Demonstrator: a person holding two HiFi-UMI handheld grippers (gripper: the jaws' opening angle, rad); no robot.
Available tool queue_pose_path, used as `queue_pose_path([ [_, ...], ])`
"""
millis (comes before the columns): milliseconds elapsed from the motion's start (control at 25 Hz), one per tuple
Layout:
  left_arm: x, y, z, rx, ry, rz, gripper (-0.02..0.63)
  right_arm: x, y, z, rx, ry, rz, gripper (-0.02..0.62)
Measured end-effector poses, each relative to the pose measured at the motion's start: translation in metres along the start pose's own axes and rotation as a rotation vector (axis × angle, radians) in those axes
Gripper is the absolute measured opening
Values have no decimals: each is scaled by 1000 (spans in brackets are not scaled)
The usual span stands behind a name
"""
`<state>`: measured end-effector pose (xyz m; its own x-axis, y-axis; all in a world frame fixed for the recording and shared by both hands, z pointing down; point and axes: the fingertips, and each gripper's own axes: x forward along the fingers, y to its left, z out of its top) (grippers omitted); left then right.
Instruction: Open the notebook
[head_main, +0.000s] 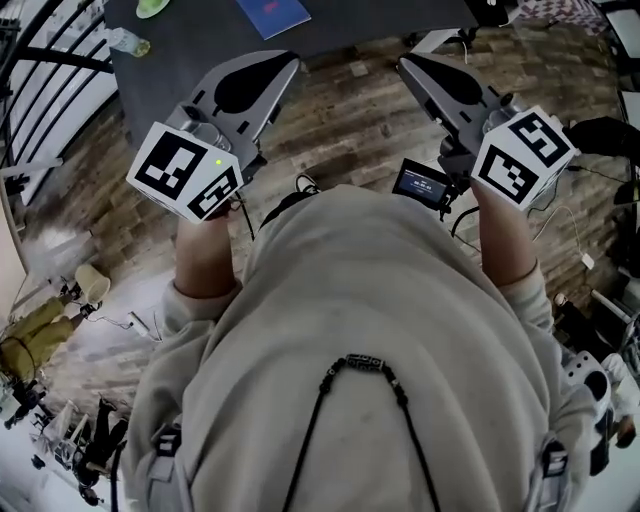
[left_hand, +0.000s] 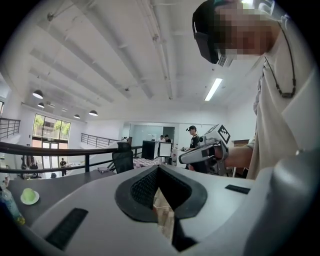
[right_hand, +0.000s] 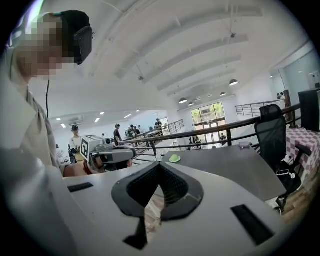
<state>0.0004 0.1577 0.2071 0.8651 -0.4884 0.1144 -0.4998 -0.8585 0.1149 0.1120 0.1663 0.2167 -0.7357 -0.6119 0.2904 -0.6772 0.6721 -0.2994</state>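
- Notebook: blue cover, lies flat on the dark table, top centre of head view, partly cut by the frame edge. Looks shut; neither gripper view shows it.
- Left gripper: upper left-centre of head view, tips just short of the table's near edge, well apart from the notebook. Its own view shows the jaws together w/ nothing between.
- Right gripper: upper right-centre, over the wood floor, also clear of the notebook. Jaws closed, empty.
- Other stuff: green item and bottle on the table, upper left.
- Step, as judged: approach only; no contact w/ the cover yet, opening not begun.
- Next probably needs: both grippers carried up-frame over the table, one set to pin the notebook, the other's tip slid under the cover's free edge to lift it. Thin cover, so it may skid if unpinned.
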Motion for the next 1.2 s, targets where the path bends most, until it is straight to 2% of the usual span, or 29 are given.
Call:
queue_pose_path([
  [320,-33,45,-8,-26,-20,28,2,65,25,19,17,35,81,15],
  [480,-45,45,-8,-23,-39,38,2,80,44,24,-1,48,133,15],
  [680,-63,48,-5,-33,-69,88,2,89,56,28,-14,70,180,15],
  [840,-81,52,-1,-23,-82,134,2,102,68,31,-42,81,228,15],
  [1040,-92,75,-10,-48,-93,238,2,129,49,32,27,74,311,15],
  [1200,-105,88,-2,-54,-104,312,2,146,45,47,-3,76,358,15],
])
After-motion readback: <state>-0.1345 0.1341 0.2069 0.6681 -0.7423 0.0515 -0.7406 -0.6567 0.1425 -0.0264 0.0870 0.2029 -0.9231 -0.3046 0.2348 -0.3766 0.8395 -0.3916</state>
